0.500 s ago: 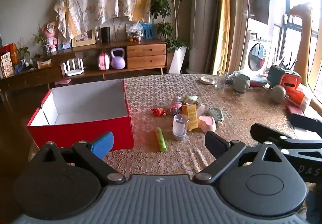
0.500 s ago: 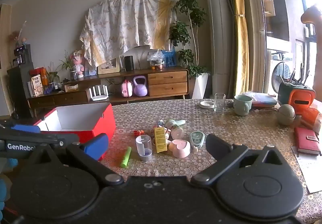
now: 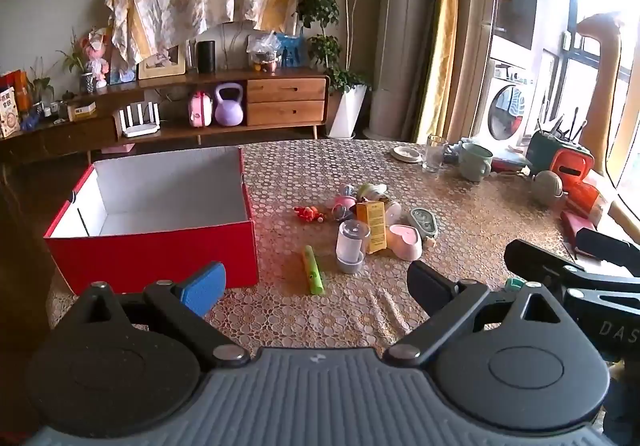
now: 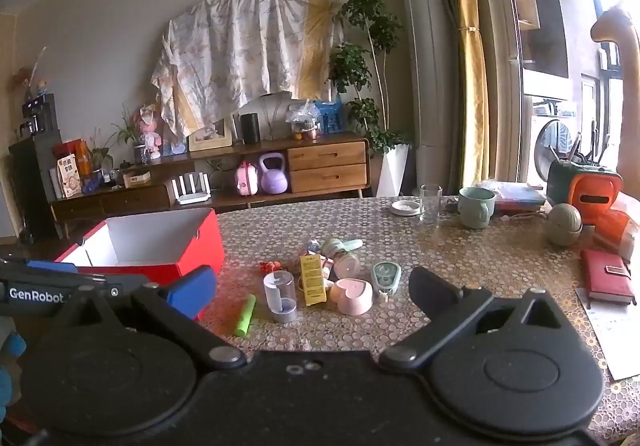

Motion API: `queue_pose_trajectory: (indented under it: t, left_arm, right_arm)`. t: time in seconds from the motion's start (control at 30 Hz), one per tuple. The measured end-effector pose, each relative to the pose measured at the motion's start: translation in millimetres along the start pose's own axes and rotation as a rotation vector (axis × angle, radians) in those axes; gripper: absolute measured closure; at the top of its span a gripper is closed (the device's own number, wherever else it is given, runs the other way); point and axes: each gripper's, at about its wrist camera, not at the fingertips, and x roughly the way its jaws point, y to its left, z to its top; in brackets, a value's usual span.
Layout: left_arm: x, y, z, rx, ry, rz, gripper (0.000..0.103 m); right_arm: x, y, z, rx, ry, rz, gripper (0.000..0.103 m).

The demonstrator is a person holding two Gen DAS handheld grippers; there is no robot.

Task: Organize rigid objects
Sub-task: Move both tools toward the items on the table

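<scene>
Nothing has shifted: both grippers (image 3: 316,286) (image 4: 314,292) stay wide open and empty, red box (image 3: 160,250) at nine o'clock unfilled

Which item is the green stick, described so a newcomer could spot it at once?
Start at the red box on the left of the patterned table. Just right of the box's near corner, in front of the cluster of small items, lies the green stick, flat on the cloth beside an upright clear capsule with a grey base. It is the only bright lime-green, slim, pen-like piece there.
</scene>
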Motion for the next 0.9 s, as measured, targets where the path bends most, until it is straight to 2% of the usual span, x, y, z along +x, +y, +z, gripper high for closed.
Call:
queue_pose_trajectory:
  t: [0.5,0.9]
  left_arm:
    - [-9.2,-3.9,2.3,0.027,-0.030,-0.012,0.005]
    - [-3.2,-5.2,0.6,0.015,0.036,-0.051,0.005]
  right_arm:
    - [-2.0,0.5,7.6,0.014,-0.009,-0.006,0.000]
    - [-2.1,0.5,5.5,0.020,-0.016,-0.023,0.000]
